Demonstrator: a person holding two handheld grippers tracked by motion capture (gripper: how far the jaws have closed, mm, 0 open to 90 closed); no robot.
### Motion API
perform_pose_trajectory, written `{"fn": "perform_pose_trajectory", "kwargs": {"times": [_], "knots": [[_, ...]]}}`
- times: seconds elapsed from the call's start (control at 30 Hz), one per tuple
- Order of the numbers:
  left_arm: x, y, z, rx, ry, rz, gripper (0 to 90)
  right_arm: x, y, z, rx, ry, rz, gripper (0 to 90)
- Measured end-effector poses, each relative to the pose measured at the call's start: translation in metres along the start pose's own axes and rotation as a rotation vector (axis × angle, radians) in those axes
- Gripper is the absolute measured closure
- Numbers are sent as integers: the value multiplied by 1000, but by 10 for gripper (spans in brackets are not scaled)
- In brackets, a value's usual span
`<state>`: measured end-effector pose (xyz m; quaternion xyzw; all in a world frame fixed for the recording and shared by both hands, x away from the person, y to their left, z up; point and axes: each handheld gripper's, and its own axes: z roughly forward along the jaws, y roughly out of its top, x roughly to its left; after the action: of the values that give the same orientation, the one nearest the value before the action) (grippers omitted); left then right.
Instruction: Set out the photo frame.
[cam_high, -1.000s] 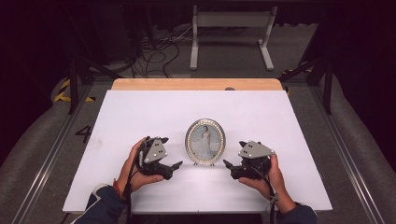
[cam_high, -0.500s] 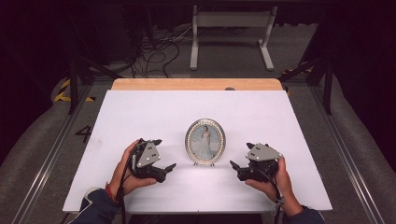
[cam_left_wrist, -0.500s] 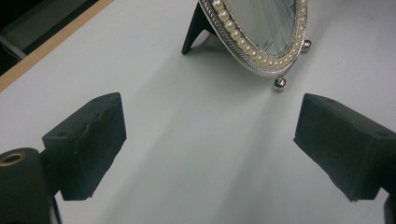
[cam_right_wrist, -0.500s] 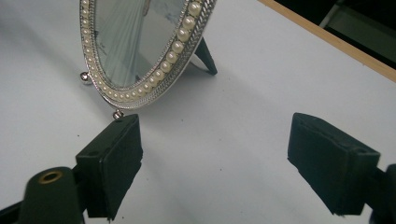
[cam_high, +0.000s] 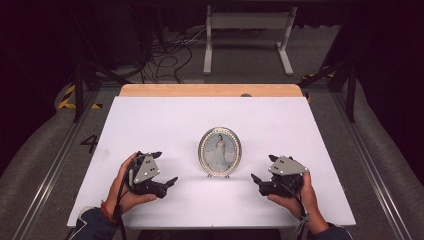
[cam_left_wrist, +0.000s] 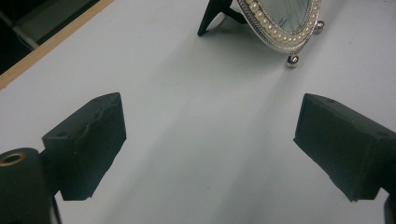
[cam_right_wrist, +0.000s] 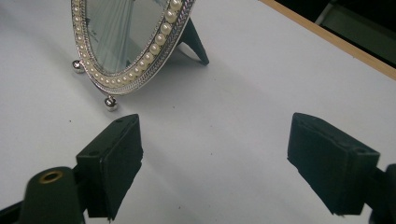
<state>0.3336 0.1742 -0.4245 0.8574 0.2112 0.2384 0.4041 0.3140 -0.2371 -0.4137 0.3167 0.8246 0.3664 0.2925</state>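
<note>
An oval silver picture frame with a pearl-beaded rim stands upright on its black easel leg at the middle of the white table. It rests on small ball feet. My left gripper sits to its left, held in a hand, jaws wide apart and empty. The frame's lower rim appears at the top of the left gripper view. My right gripper is to the frame's right, also open and empty. The frame stands just beyond its left jaw in the right gripper view.
A wooden strip borders the table's far edge. Beyond it are cables and a white stand on the dark floor. Metal rails run along both sides of the table.
Both grippers have drawn back from the frame, toward the table's near edge and slightly outward. The frame stays standing where it was.
</note>
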Motion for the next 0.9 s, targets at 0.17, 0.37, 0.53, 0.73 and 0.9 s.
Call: {"fn": "perform_pose_trajectory", "kwargs": {"times": [0.17, 0.37, 0.53, 0.73, 0.9], "knots": [[1, -7, -5, 2, 5, -9, 92, -1, -4, -2, 3, -5, -7, 181], [2, -18, -10, 18, 12, -21, 92, -4, -9, -5, 6, -18, -10, 180], [4, -26, -16, 26, 19, -26, 92, -8, -15, -9, 8, -28, -5, 185], [6, -34, -24, 24, 26, -44, 92, -12, -21, -15, -4, -43, 11, 184], [9, -42, -32, 22, 41, -61, 92, -16, -28, -22, -30, -51, 24, 186]]}}
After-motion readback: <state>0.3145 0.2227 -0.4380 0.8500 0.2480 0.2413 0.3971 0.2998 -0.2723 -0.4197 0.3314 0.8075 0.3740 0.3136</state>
